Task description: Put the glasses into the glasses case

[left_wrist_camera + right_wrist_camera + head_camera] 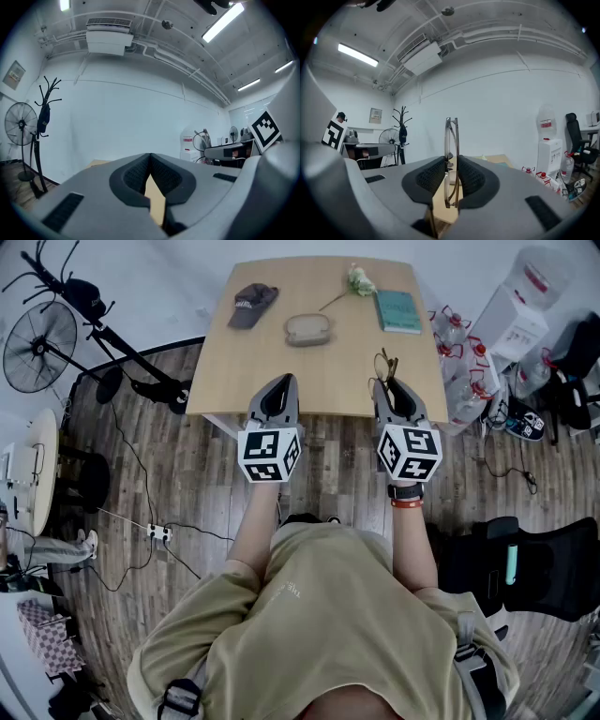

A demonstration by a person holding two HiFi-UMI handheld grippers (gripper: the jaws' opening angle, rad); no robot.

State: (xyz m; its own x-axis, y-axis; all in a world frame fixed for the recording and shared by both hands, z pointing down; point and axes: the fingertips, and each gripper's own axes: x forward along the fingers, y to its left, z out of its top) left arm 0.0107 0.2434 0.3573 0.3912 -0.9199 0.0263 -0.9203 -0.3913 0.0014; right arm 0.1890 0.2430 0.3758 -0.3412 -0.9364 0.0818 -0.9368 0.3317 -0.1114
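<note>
Glasses [451, 136] look light, thin and easy to bend, so I'm pinching them edge-on by the folded frame in my nearly closed right gripper [451, 176] over the table's [328, 381] near edge, well short of the case [308, 329], while my left gripper [150, 161] sits shut and empty.

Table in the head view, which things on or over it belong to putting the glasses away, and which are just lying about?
Belong to the job:
glasses, held in the right gripper
glasses case, on the table

Just lying about:
cap
flower
teal book
</note>
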